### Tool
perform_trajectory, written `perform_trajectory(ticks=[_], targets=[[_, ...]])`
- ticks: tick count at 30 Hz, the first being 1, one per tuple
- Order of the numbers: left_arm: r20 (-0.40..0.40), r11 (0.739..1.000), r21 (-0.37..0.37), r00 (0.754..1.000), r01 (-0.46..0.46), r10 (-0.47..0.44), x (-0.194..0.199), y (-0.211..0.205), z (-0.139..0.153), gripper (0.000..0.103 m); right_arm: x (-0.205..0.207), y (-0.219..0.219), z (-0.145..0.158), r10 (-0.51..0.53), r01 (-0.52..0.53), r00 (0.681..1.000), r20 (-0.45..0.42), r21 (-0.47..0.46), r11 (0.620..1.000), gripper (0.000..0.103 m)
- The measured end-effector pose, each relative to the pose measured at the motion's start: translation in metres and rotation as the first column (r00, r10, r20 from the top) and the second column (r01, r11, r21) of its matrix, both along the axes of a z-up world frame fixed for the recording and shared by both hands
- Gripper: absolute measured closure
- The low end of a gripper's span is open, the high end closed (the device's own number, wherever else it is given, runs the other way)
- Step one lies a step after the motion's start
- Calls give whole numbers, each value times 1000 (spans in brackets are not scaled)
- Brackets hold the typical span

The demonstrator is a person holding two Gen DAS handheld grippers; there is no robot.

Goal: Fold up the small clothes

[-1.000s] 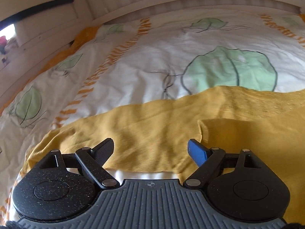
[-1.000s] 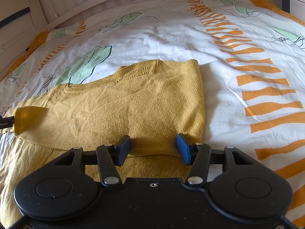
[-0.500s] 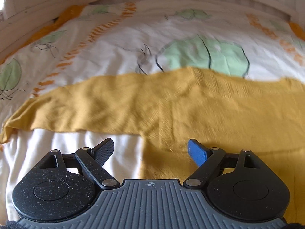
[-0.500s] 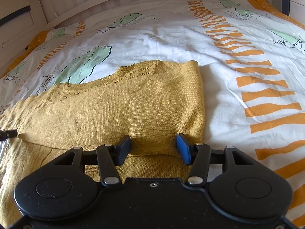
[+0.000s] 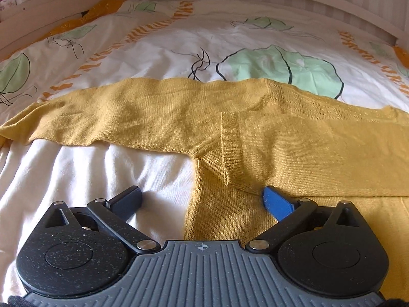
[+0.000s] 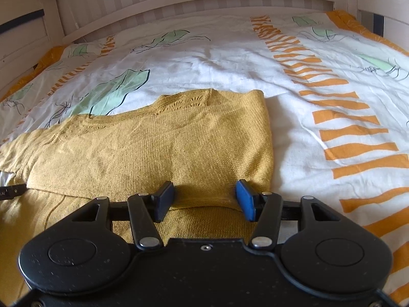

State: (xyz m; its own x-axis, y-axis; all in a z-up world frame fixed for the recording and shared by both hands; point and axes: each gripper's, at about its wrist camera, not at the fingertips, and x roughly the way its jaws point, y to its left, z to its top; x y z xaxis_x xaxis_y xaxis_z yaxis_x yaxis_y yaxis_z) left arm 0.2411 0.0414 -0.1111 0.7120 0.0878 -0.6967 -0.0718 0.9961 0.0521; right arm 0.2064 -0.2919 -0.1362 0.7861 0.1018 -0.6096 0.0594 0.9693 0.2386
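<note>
Our mustard knit sweater [image 5: 281, 140] lies flat on the bed's printed duvet [image 5: 179, 43], one sleeve [image 6: 143, 151] already folded across the chest, the other sleeve [image 5: 102, 117] stretched out sideways. Next, we judge, that loose sleeve gets folded in: we should pinch it near the cuff, lift low and lay it straight across. Both left tongs [image 5: 202, 198] and right tongs [image 6: 204, 197] stand wide, holding nothing, poised just over the fabric.
</note>
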Motion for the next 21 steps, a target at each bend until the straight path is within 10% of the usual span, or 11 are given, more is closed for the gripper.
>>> perform_trajectory(ticks=[21], targets=[[-51, 995, -95, 998, 24, -29, -82, 75, 42, 4, -83, 67, 42, 144, -145, 989, 32, 18, 989, 18]])
